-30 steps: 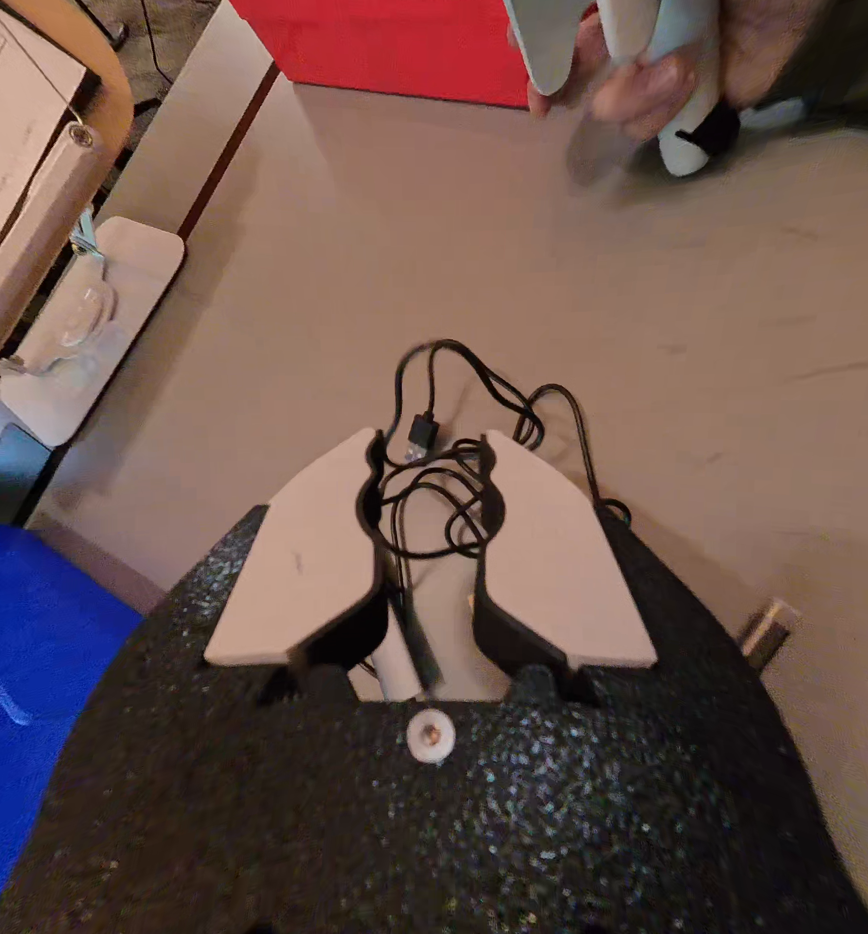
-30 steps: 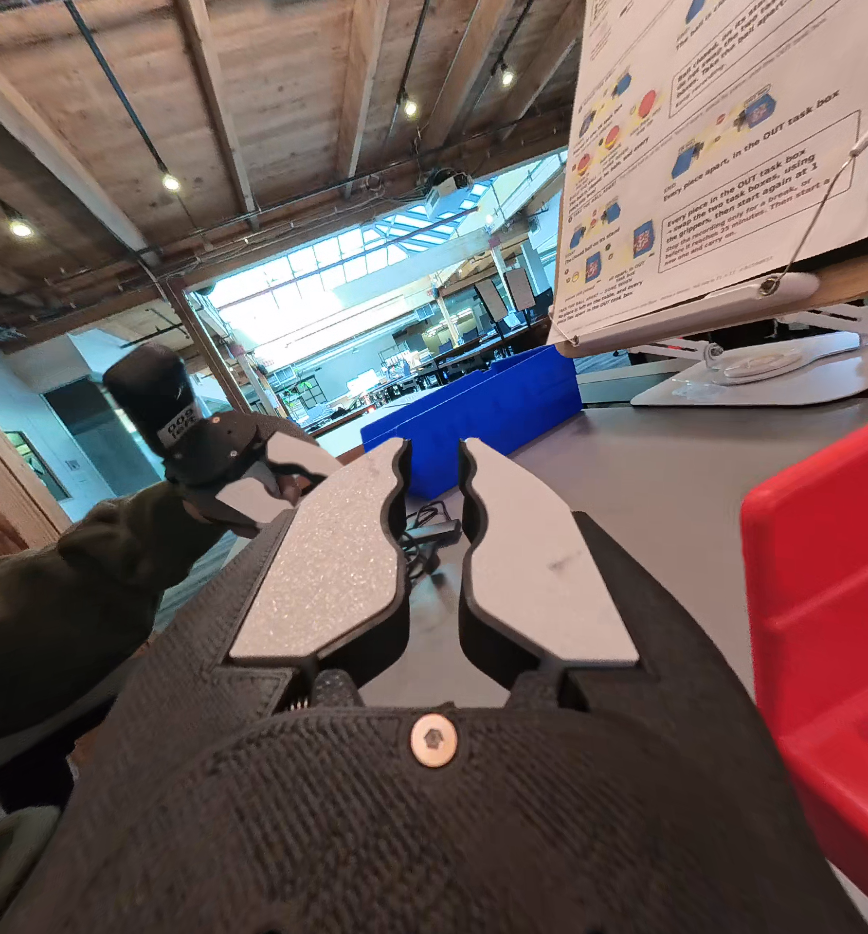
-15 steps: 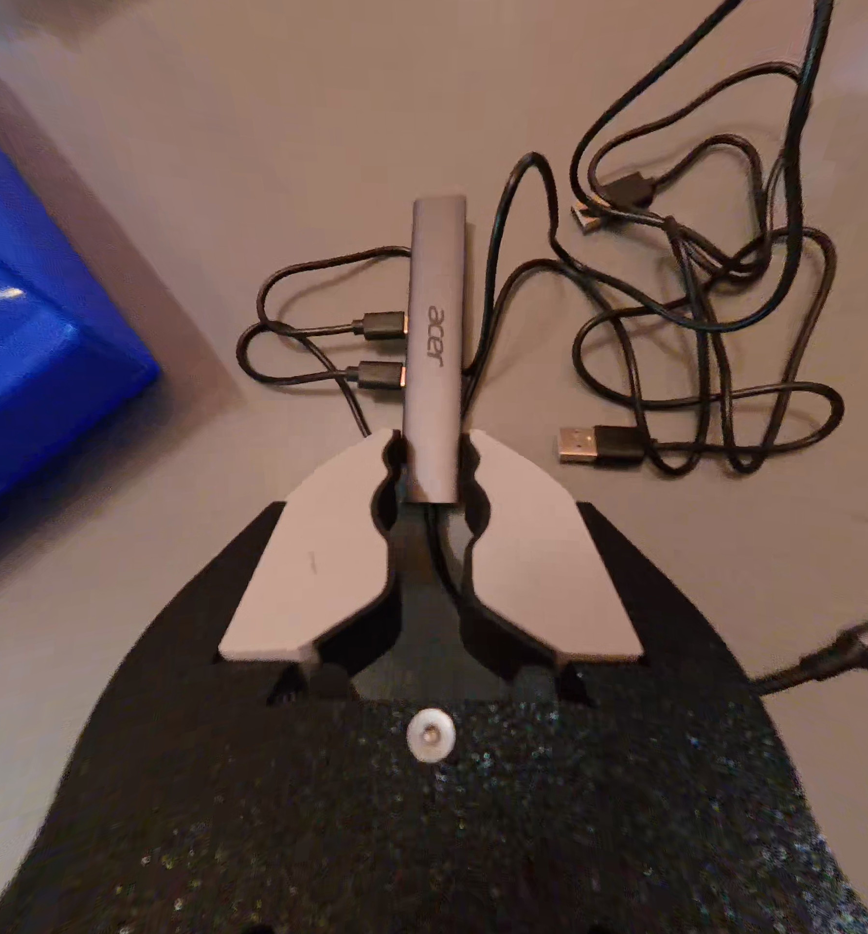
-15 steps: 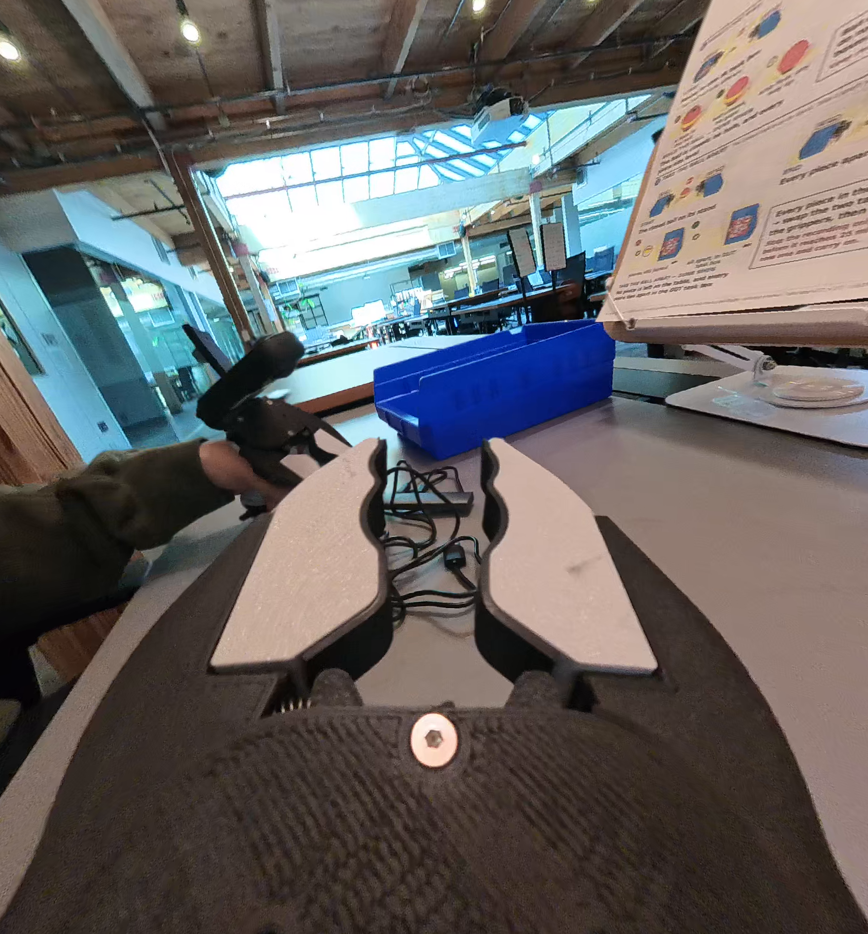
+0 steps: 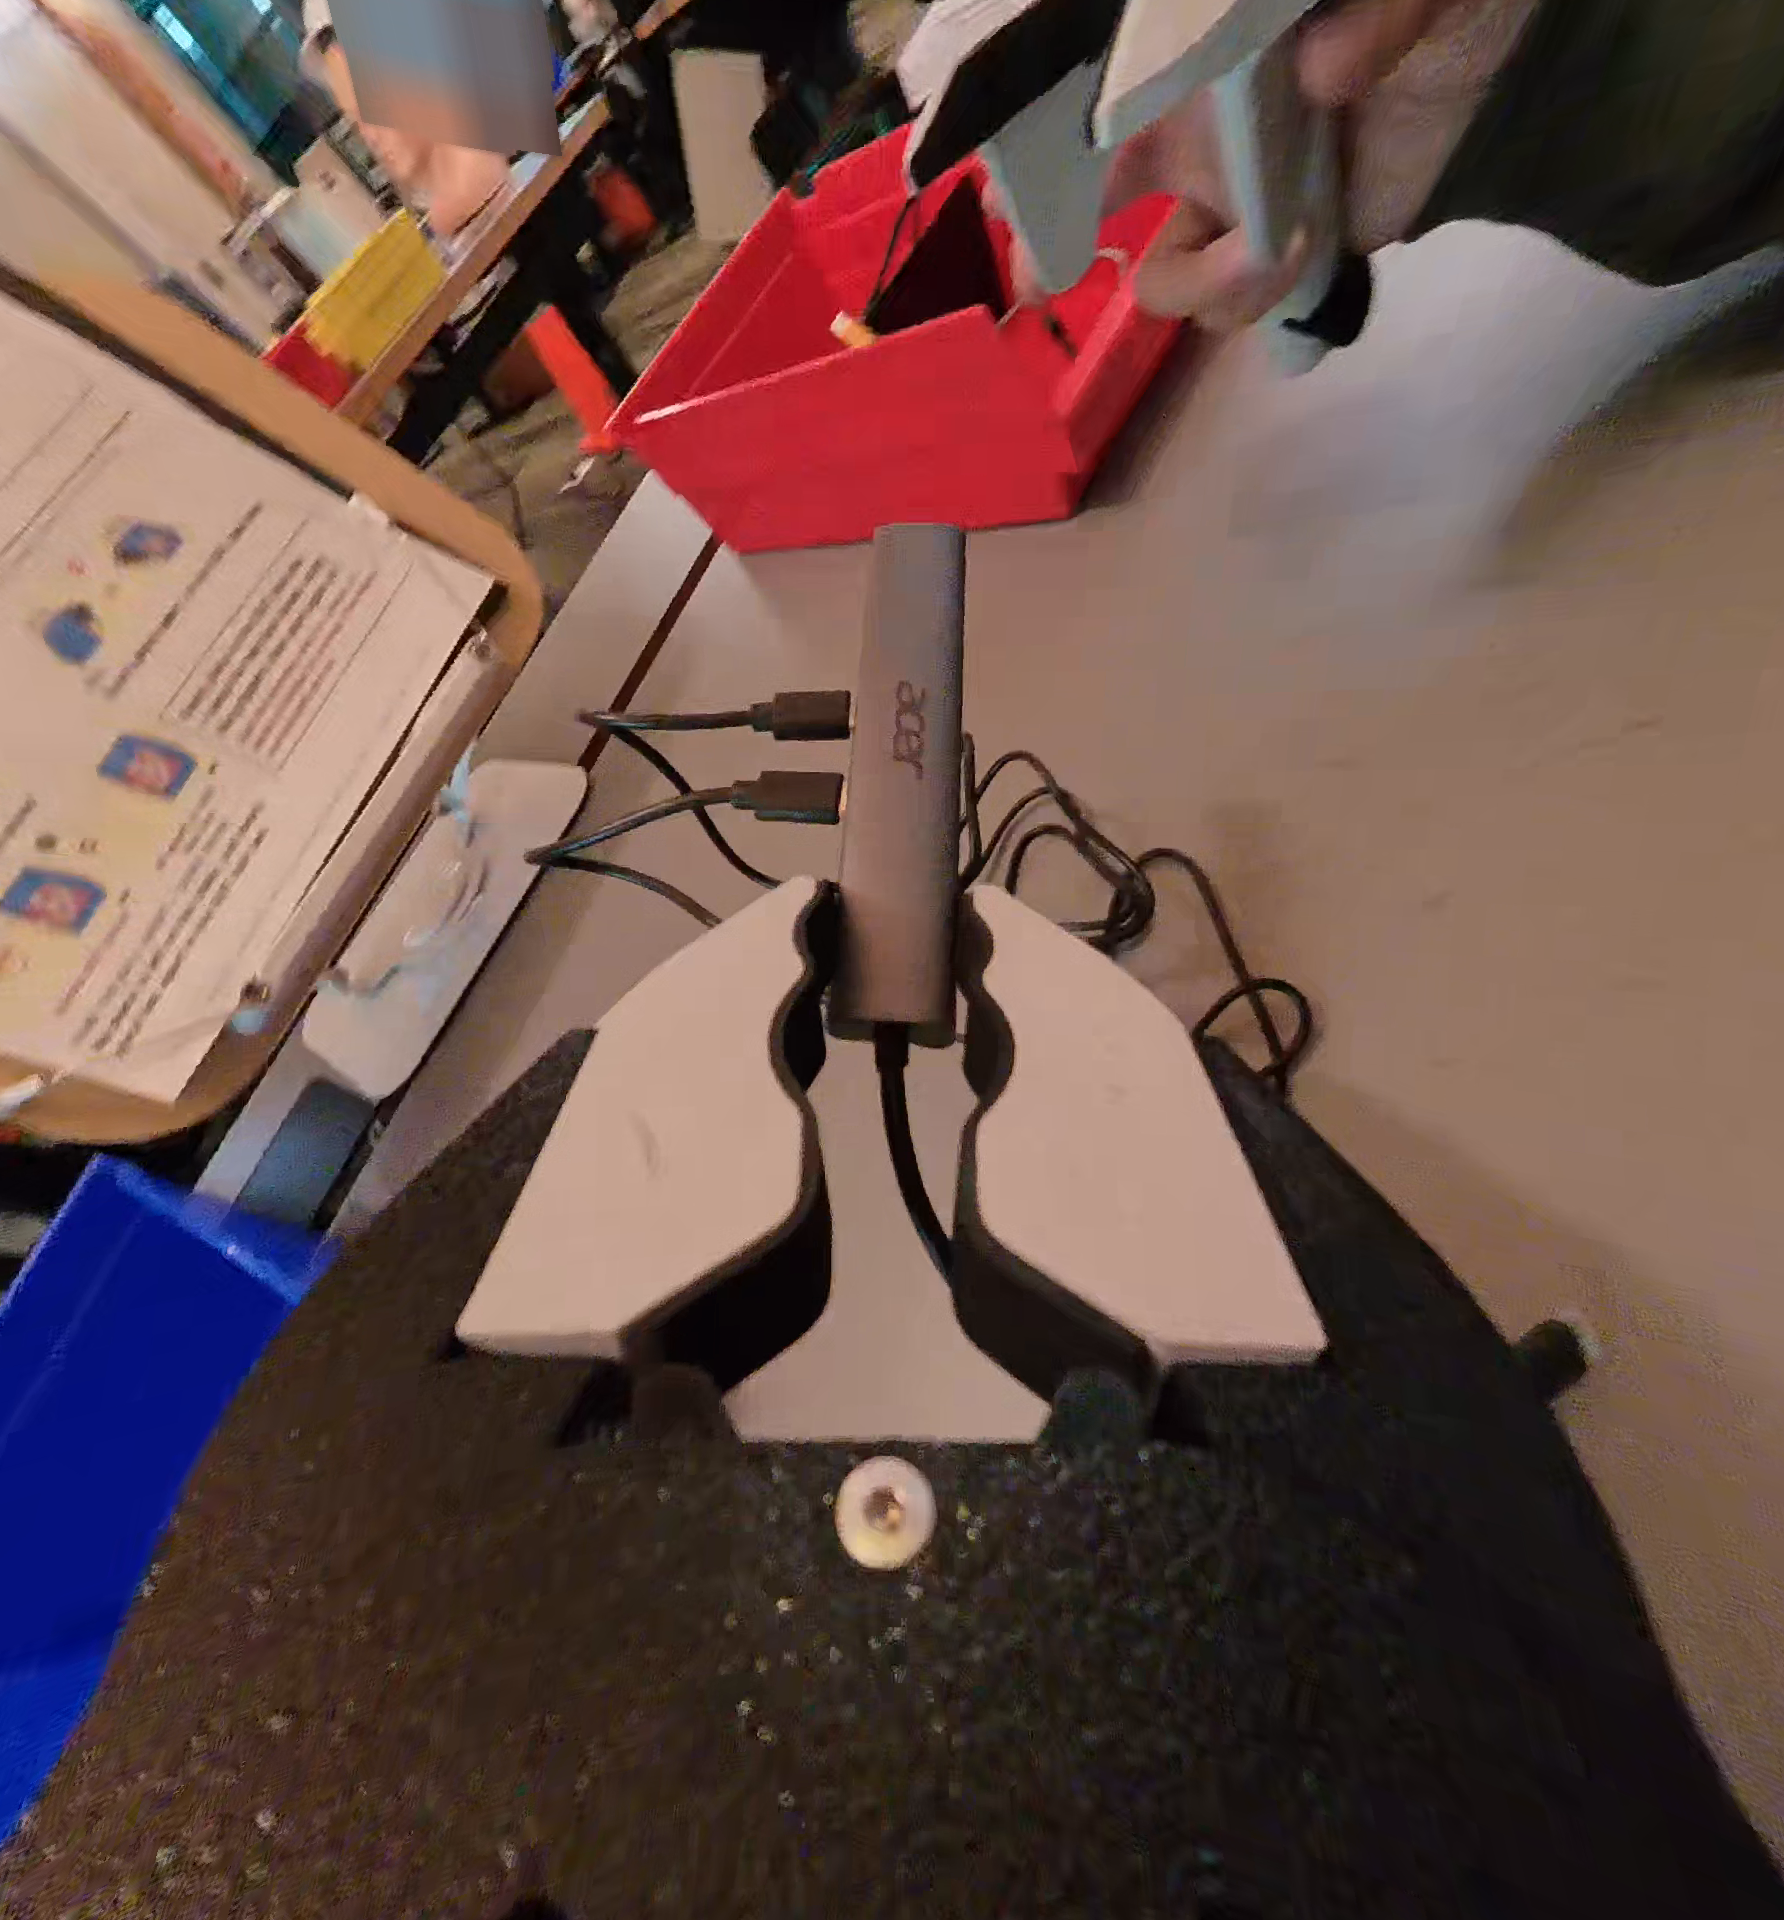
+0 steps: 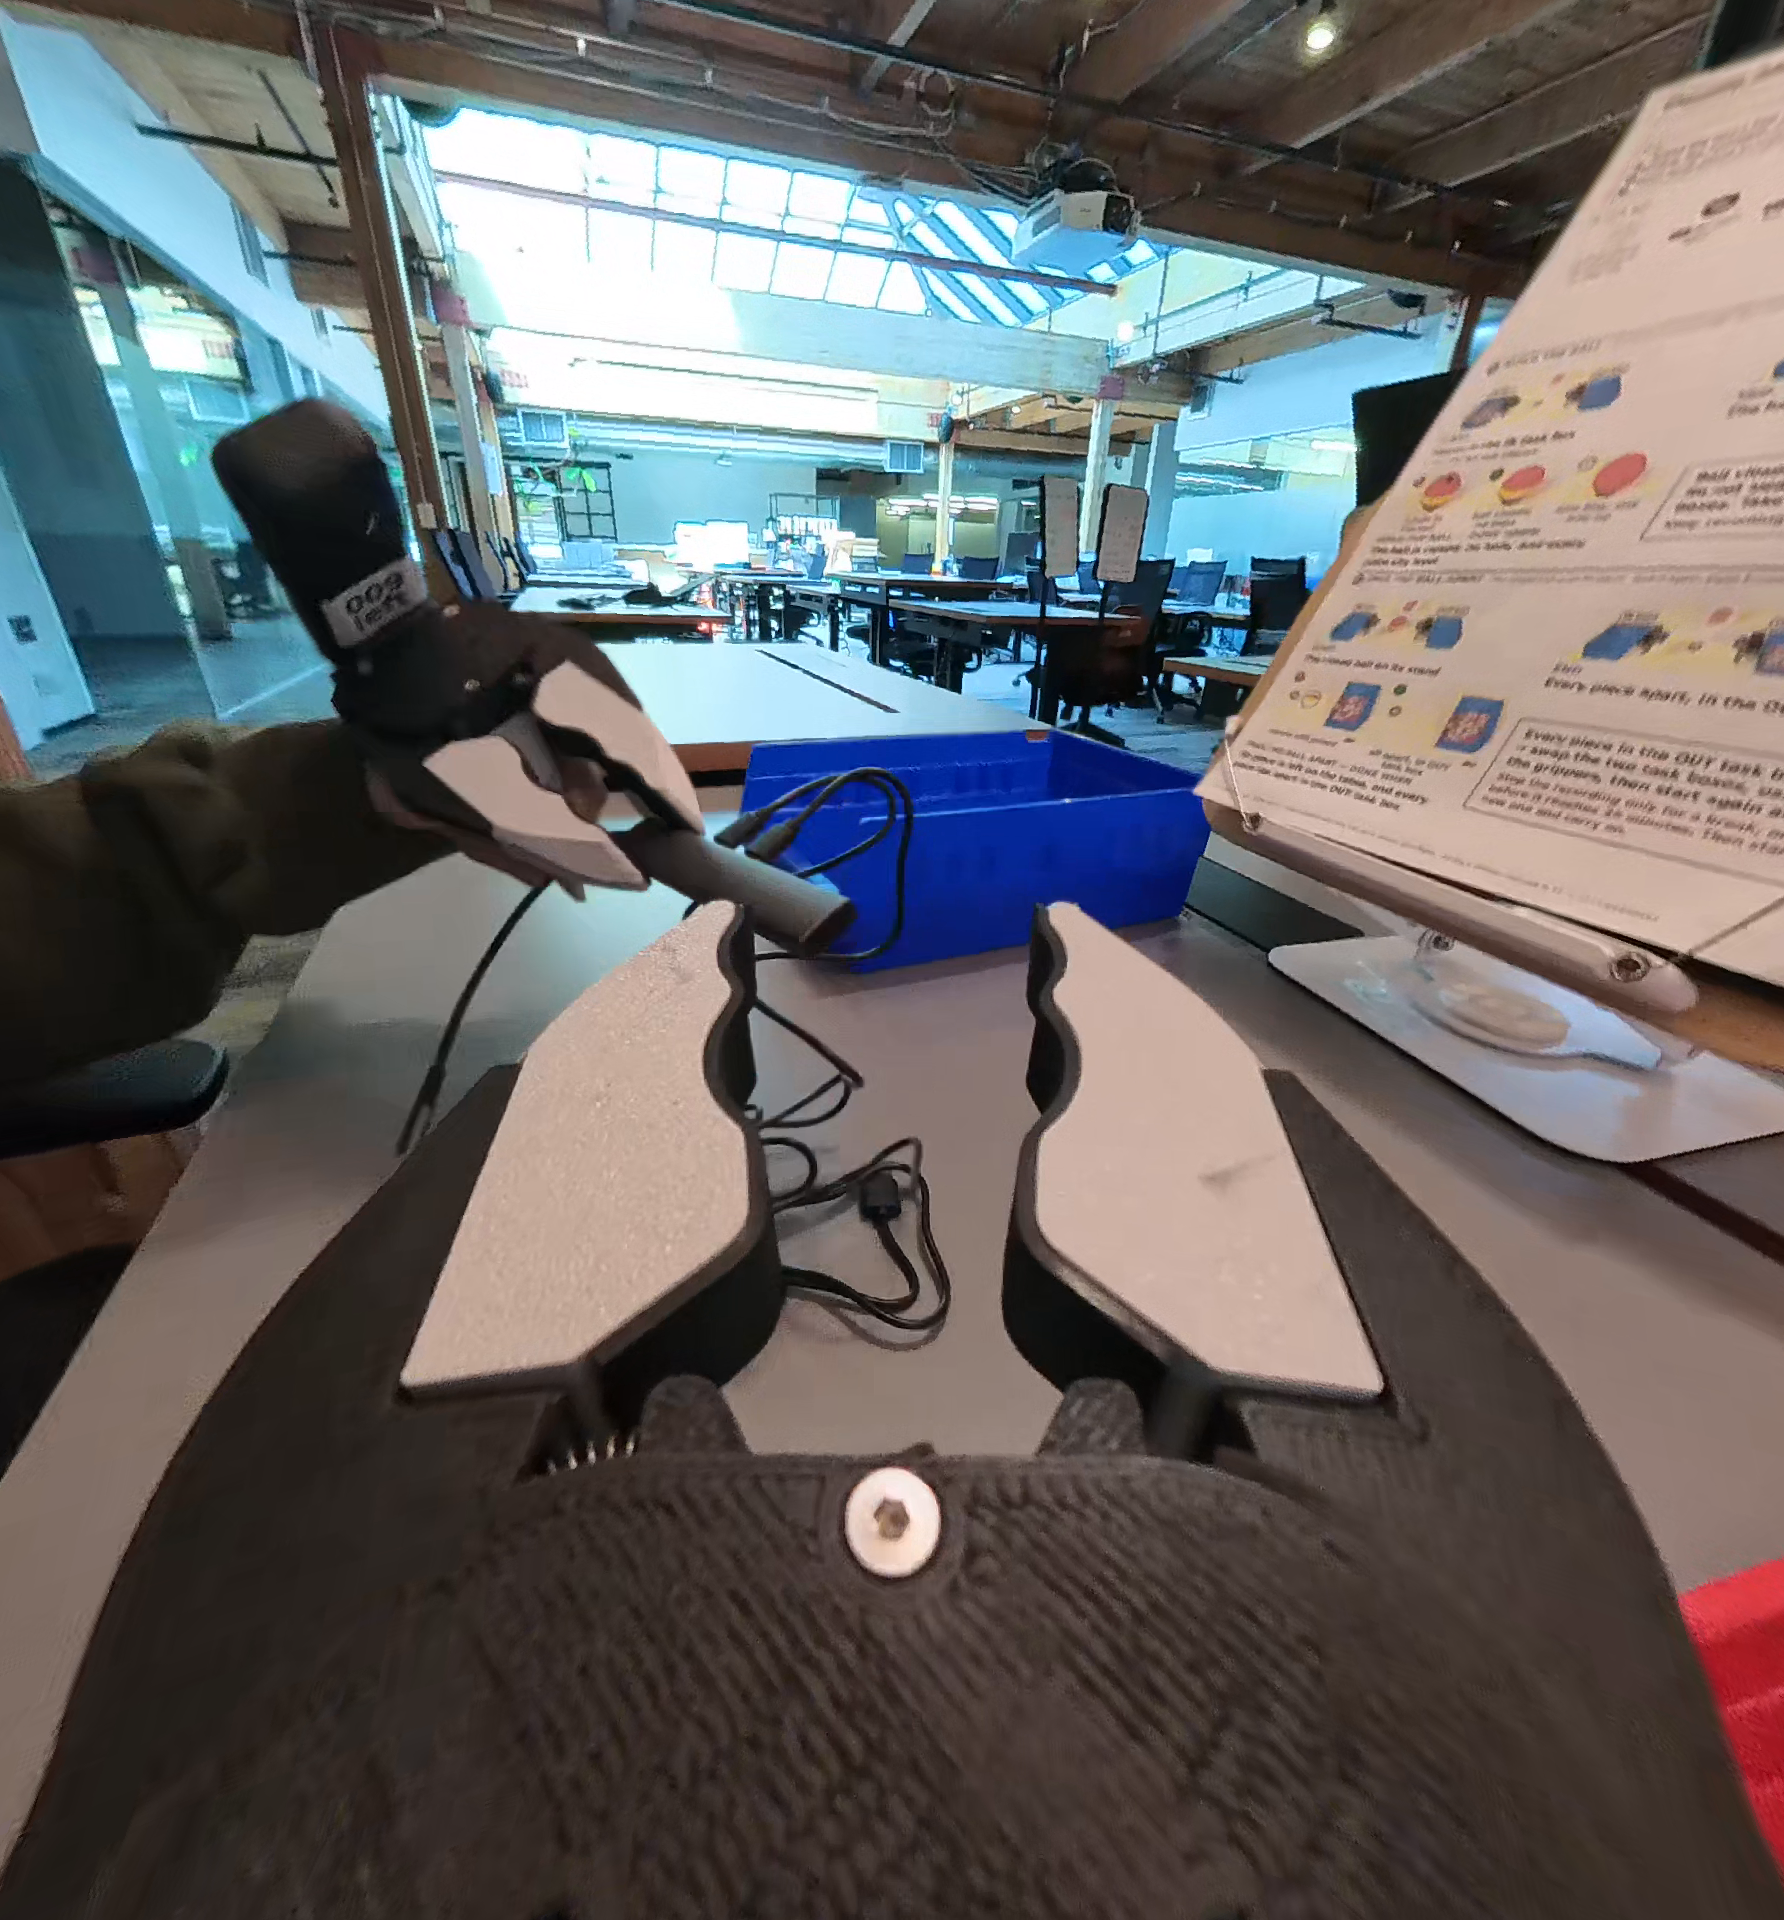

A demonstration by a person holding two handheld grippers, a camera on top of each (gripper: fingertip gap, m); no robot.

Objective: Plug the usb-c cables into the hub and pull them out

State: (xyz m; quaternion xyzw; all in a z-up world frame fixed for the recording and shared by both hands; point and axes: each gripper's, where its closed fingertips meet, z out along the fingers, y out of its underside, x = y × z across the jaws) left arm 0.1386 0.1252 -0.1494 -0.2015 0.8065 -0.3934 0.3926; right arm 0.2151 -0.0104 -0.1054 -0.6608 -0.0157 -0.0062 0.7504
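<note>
- the left gripper [image 5: 893, 914] has its fingers [image 5: 659, 1132] clamped on the near end of the grey hub [image 5: 903, 790], which sticks out forward between them, lifted off the counter [image 5: 1490, 779].
- in the right wrist view the same hub [image 6: 753, 888] is held in the air above the counter [image 6: 1490, 1299], tilted down toward the camera, in front of a blue bin [image 6: 981, 831].
- two black usb-c cables [image 5: 659, 800] are plugged into the hub's left side, one just above the other; their plugs [image 5: 794, 753] sit snug against the hub body.
- the cords loop away from the plugs and drop to the counter, where a loose tangle of black cable [image 5: 1127, 883] lies just right of the hub.
- another black lead [image 5: 903, 1143] leaves the hub's near end and runs back between the fingers.
- the right gripper [image 6: 883, 935] has its fingers [image 6: 607, 1164] spread wide apart with nothing between them; a cable end [image 6: 877, 1205] lies on the counter below the gap.
- in the left wrist view the right gripper [image 5: 1127, 125] shows blurred at the top, held in a hand [image 5: 1272, 208] above a red bin [image 5: 867, 436].
- the red bin sits at the far edge of the counter, well apart from the hub.
- a stand with a printed sheet [image 5: 140, 748] stands left of the hub, and the blue bin [image 5: 67, 1455] shows at the lower left.
- a dark green sleeve [image 6: 140, 862] leads to the left gripper in the right wrist view.
</note>
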